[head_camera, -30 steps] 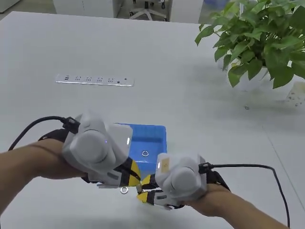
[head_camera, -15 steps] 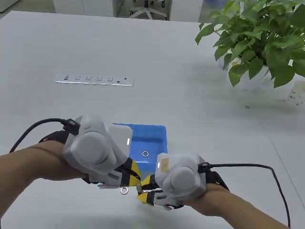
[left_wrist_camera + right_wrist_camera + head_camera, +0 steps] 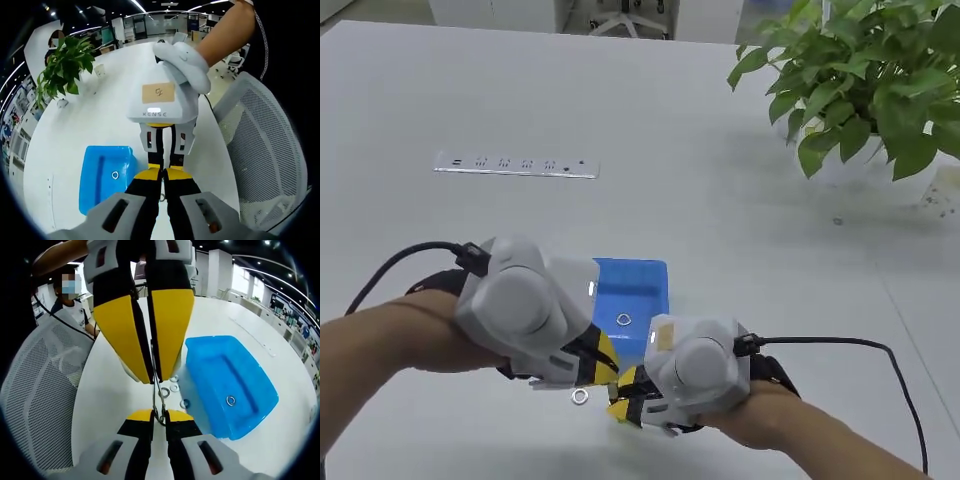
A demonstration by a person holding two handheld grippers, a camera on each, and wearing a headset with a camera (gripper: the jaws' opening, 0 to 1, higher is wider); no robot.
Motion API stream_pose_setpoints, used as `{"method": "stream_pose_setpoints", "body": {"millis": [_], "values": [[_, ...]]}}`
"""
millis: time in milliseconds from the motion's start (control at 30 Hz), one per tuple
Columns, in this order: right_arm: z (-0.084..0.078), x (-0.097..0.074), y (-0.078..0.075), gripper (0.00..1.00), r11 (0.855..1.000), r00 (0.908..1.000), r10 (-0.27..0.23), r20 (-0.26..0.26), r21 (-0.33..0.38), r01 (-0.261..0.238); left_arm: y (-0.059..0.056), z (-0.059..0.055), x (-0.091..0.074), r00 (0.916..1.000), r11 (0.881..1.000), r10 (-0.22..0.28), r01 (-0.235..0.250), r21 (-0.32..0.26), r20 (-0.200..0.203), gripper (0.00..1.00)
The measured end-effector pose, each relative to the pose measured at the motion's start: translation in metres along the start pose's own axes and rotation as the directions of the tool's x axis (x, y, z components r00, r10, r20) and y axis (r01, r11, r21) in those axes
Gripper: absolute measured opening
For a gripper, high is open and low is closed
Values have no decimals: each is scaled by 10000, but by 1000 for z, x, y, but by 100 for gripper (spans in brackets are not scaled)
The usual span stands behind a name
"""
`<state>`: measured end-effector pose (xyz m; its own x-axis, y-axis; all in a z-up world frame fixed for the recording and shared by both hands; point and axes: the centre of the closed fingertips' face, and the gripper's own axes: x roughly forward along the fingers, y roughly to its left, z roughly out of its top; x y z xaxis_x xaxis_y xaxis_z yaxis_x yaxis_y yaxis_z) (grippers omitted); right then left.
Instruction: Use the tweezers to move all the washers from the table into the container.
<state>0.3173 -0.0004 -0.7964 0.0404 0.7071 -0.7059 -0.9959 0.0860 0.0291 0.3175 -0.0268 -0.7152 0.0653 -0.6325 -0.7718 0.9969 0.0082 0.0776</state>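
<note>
The right gripper (image 3: 160,419) pinches the lower end of the tweezers (image 3: 158,399), whose upper part runs up between the close-set yellow pads of the left gripper (image 3: 152,376). Several loose washers (image 3: 165,392) lie on the white desk (image 3: 112,400) just beside the blue container (image 3: 252,372), which holds a single washer (image 3: 230,400)

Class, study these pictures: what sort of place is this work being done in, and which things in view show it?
Probably an open-plan office or a lab: a wide white table with a power strip on it, a potted plant, and a mesh office chair.
</note>
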Motion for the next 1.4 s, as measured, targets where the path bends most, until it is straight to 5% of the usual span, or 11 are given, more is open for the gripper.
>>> {"method": "stream_pose_setpoints", "body": {"millis": [467, 1400], "values": [[3, -3, 4, 10, 9999, 10000, 70, -47, -82, -71, -3, 2, -4, 9999, 9999, -44, 45, 90, -126, 6], [32, -33, 4, 10, 9974, 10000, -67, -65, -714, 62, -3, 28, -35, 9992, 9991, 392, -392, 174, 27, 6]]}}
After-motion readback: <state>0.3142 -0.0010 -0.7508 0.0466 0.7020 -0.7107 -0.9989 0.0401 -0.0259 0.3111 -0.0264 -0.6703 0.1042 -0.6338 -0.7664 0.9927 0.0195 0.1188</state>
